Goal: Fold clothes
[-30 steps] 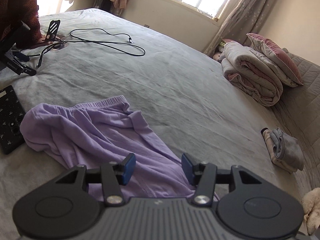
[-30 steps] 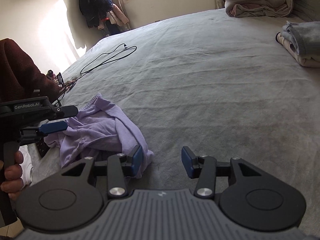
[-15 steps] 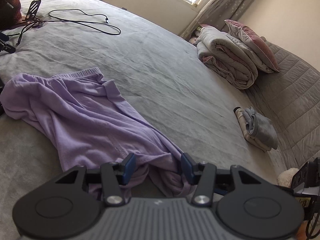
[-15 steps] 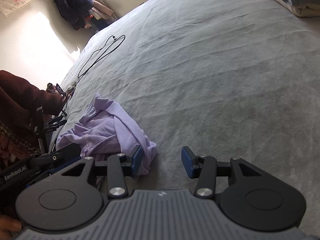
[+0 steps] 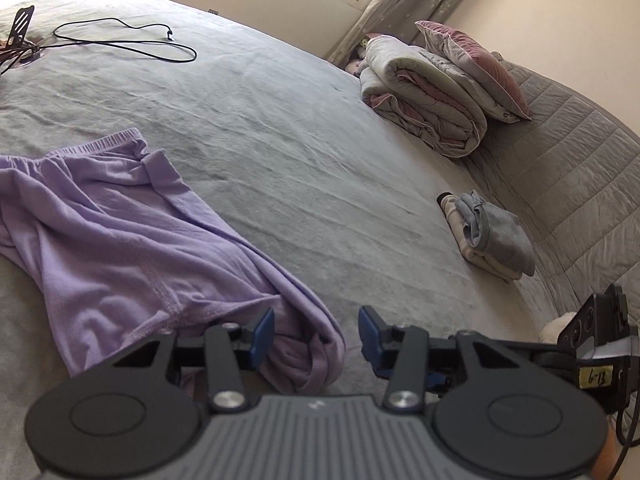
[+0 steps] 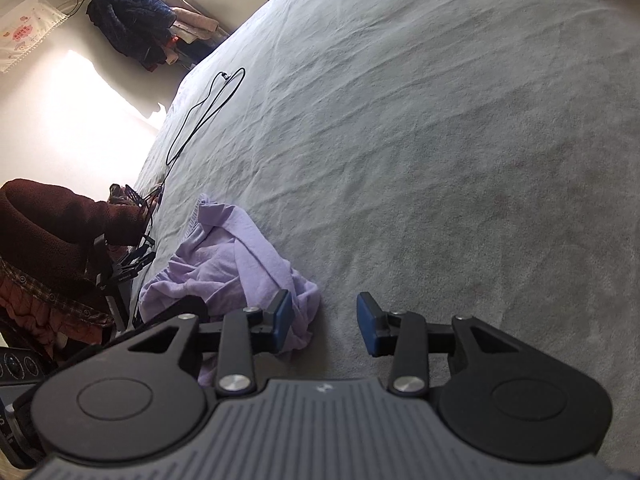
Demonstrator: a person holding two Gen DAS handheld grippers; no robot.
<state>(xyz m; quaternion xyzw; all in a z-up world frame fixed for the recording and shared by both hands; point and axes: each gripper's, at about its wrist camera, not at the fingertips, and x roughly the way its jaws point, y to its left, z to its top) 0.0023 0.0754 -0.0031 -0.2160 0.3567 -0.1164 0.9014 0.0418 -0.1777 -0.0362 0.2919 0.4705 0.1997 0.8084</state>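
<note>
while both jaws are closing, the left hand-held gripper (image 5: 316,332) straddles the bunched leg end of the purple shorts (image 5: 120,232) on the bed (image 5: 320,140), pads not yet pressing; the right hand-held gripper (image 6: 323,318) has cloth only by its left pad. best to pinch both layers before lifting. only the left view shows the folded pile (image 5: 488,236); only the right shows a maroon sleeve (image 6: 60,216).

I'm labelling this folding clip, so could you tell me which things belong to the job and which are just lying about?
Job: purple garment; left gripper and right gripper, both closing on its edge.

Lying about: black cable; folded clothes; rolled duvet; pillow.
</note>
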